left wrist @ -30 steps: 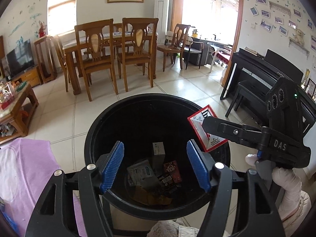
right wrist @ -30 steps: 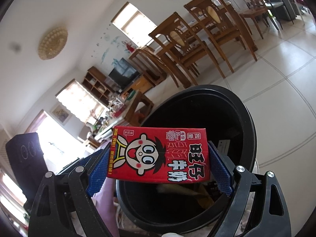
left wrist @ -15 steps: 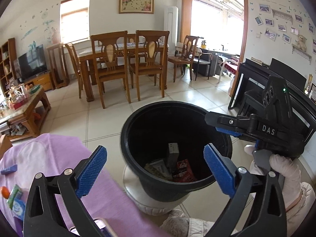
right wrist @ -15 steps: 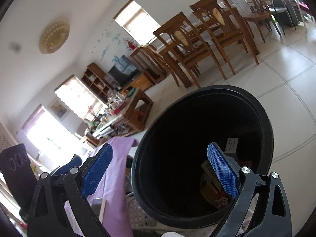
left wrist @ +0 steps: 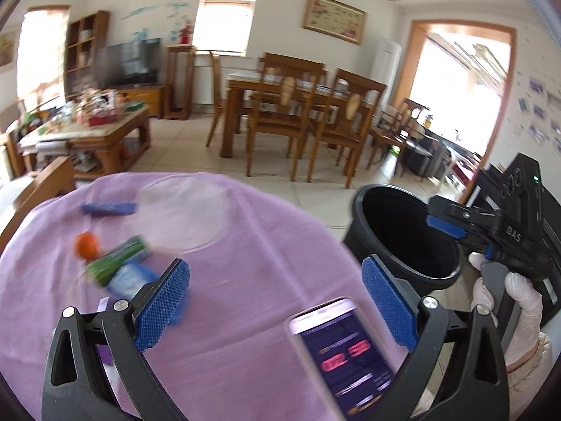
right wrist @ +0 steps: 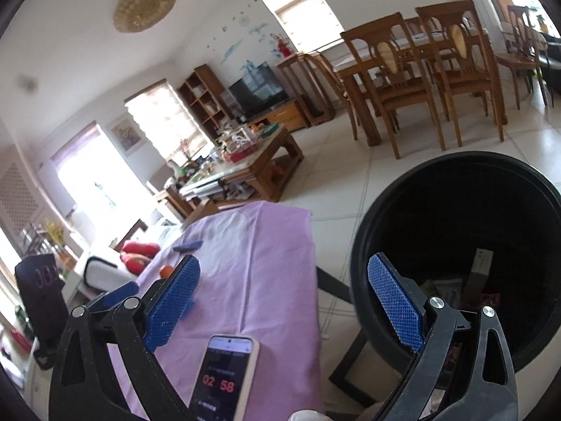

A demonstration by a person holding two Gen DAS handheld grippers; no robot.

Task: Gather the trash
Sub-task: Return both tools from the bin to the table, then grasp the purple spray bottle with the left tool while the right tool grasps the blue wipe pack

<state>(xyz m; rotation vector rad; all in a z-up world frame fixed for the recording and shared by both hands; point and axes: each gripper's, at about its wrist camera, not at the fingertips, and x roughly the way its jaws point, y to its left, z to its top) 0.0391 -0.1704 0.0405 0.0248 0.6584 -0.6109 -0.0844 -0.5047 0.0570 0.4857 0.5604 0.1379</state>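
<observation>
A black trash bin stands on the floor right of the table; in the right wrist view it holds several cartons and wrappers. My left gripper is open and empty above the purple tablecloth. On the cloth to its left lie a green and blue packet, an orange object and a blue wrapper, all blurred. My right gripper is open and empty, between the table edge and the bin; it also shows in the left wrist view over the bin.
A phone showing a timer lies at the table's near edge, also in the right wrist view. A clear round plate sits on the cloth. Dining chairs and a coffee table stand beyond.
My right gripper opened and let the red milk carton drop into the bin. My left gripper swung left from over the bin to over the purple table.
</observation>
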